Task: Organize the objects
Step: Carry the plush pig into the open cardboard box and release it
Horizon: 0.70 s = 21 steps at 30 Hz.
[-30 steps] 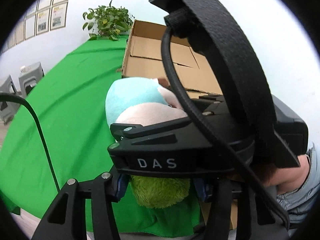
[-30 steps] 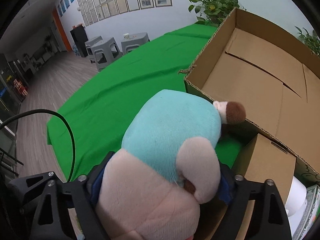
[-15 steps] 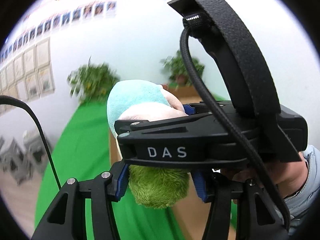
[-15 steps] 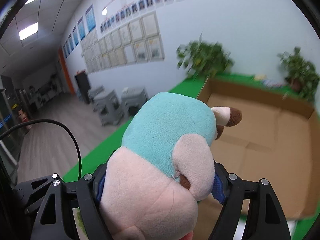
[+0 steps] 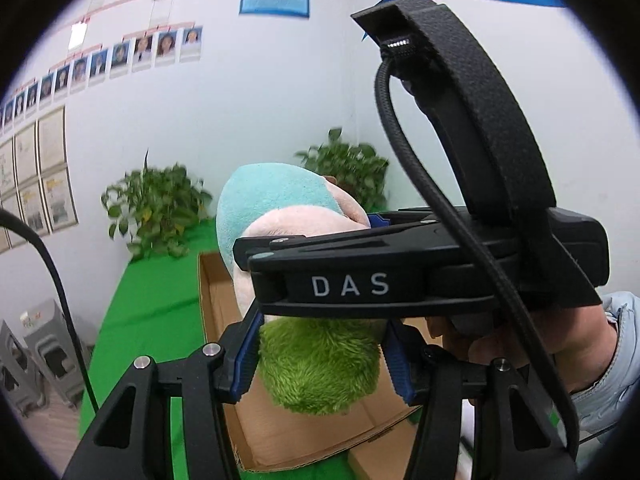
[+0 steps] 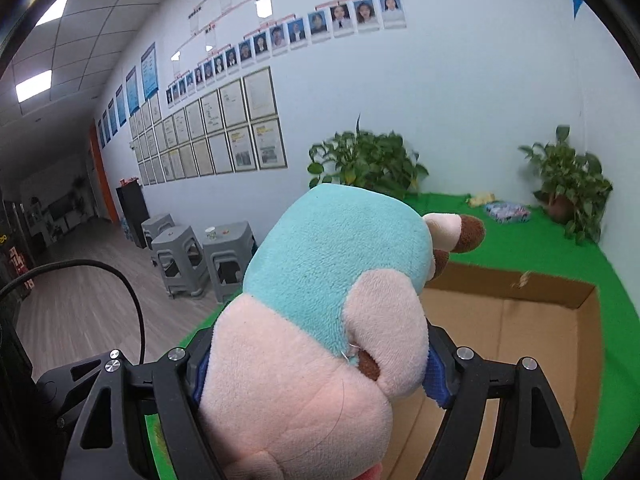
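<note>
Gripping one plush toy (image 6: pixel 320 320) from both ends, the right gripper (image 6: pixel 316 364) is clamped around its pink-and-teal body while the left gripper (image 5: pixel 320 364) pinches its fuzzy green part (image 5: pixel 320 364). Both pairs of pads press into the fabric. It hangs above the open cardboard box (image 6: pixel 520 320) on the green cloth (image 6: pixel 560 248).

The plush toy (image 6: pixel 320 320) sits between the right gripper (image 6: pixel 316 364) fingers, above the near edge of the open cardboard box (image 6: pixel 520 344), which lies on the counter (image 6: pixel 520 248) toward 1 o'clock. Two potted plants (image 6: pixel 368 160) stand behind the box along the wall at 12 and 2 o'clock, with stools (image 6: pixel 200 256) on the floor at 10 o'clock. In the left wrist view the right gripper (image 5: pixel 400 276) crosses just ahead of the left gripper (image 5: pixel 320 360), over the box.
</note>
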Available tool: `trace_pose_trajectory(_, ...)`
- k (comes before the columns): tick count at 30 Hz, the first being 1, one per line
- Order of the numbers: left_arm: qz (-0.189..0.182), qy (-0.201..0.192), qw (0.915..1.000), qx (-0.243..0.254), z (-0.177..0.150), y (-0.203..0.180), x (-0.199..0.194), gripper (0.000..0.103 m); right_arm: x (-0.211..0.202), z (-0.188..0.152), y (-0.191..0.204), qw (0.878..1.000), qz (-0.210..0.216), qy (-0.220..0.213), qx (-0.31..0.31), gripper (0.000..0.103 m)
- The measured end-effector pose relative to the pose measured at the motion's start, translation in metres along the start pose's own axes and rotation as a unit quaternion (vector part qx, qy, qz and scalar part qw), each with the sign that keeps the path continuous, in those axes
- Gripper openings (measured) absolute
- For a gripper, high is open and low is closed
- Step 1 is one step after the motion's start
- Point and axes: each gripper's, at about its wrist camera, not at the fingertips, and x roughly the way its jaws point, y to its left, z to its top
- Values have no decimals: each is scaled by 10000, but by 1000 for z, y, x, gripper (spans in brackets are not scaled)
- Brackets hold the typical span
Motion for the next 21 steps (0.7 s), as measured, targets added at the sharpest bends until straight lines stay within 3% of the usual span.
trace_pose_trajectory(7,-153,722,9957,-564,-39,74,64,53,123,-38,-23,9960,170,837,280,76)
trace_pose_trajectory(11,-185,1096,9901,-854,-67,86,86,53,174,-69,-32,9915,278,1202,406,76)
trace_pose_trajectory(17,-125,1324,9857,-1034,-87,97,83,60,221,-107,-29,9887,182,1465,244,79)
trace_pose_trajectory(20,-112,1345,9840,-1162,-90,107,80,60,231,-114,-17,9881,93,1531,133,87)
trace_pose_trajectory(21,-104,1364,9833,-1197,-95,94,67,60,232,-116,-15,9878,107,1546,130,92)
